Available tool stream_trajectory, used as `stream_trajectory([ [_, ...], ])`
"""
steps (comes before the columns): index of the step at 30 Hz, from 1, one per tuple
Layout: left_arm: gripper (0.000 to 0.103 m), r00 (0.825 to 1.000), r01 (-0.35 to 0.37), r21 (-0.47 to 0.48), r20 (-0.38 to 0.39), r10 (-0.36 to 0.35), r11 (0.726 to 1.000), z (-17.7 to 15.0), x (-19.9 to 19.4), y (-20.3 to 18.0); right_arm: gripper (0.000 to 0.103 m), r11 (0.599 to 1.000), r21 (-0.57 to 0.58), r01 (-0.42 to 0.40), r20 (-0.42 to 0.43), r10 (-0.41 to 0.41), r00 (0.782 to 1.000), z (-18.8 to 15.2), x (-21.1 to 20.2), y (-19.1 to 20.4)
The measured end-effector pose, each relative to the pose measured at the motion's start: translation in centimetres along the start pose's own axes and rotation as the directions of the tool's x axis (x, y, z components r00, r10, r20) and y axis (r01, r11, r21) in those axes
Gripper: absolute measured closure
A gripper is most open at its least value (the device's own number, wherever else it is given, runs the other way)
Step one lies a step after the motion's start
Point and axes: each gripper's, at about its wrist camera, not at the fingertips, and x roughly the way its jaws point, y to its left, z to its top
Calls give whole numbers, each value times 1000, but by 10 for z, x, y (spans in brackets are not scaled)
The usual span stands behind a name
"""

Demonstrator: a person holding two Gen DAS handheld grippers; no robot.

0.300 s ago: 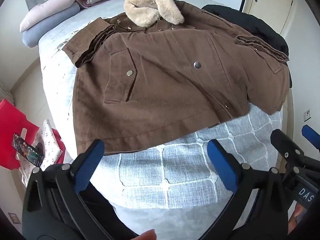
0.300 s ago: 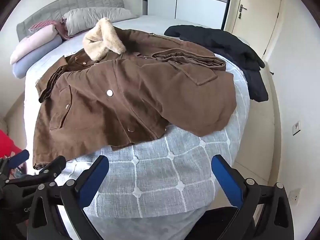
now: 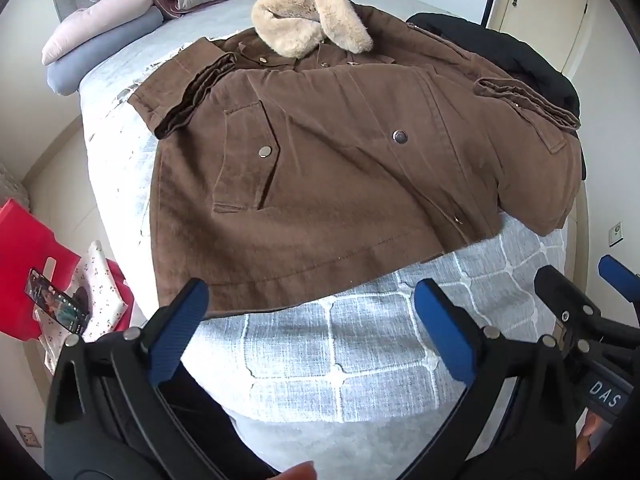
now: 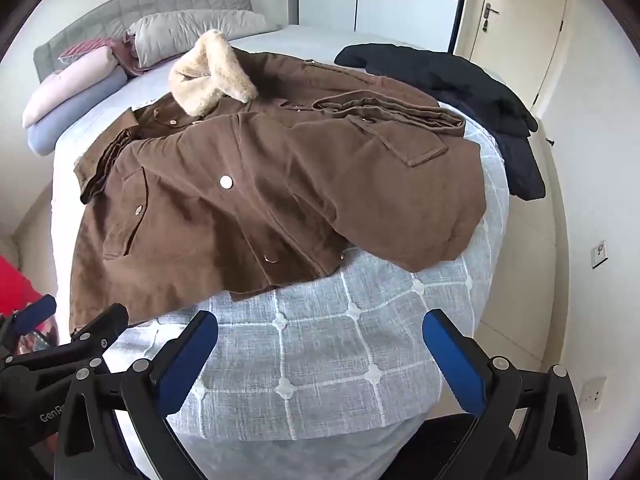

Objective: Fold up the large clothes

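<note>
Your brown jacket (image 3: 340, 184) lies front-up and spread across the bed (image 3: 360, 352), its cream fur collar (image 3: 312, 20) at the end nearest the headboard (image 4: 140, 8) and its hem at the foot end, just beyond your tongs. Both sleeves are folded in over the body: one cuff (image 3: 192, 100) sits bunched by the chest pocket on the jacket's left edge as you view it, the other sleeve (image 4: 392, 110) lies across the opposite shoulder. Your left tongs (image 3: 310, 320) are spread wide and grasping nothing, hovering over the pale checked bedspread (image 4: 320, 360) just short of the jacket's hem. Your right tongs (image 4: 320, 356) are likewise released and empty, a little further back from the hem and toward the side of the jacket where its lower corner bulges over the bed's edge. Beyond the jacket, on the side toward the door (image 4: 516, 16), a black garment (image 4: 460, 80) drapes off the mattress. Pillows (image 4: 192, 32) and rolled bedding (image 3: 100, 40) sit past the collar. On the floor beside the jacket's pocket side are a red bag (image 3: 24, 264) and a phone (image 3: 56, 304).
</note>
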Motion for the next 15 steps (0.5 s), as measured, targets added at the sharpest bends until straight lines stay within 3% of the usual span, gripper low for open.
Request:
stream_trajectory([
  [15, 1, 999, -20, 4, 33, 20, 1000, -2, -3, -1, 0, 1000, 16, -4, -6, 4, 1000, -5, 0, -15],
])
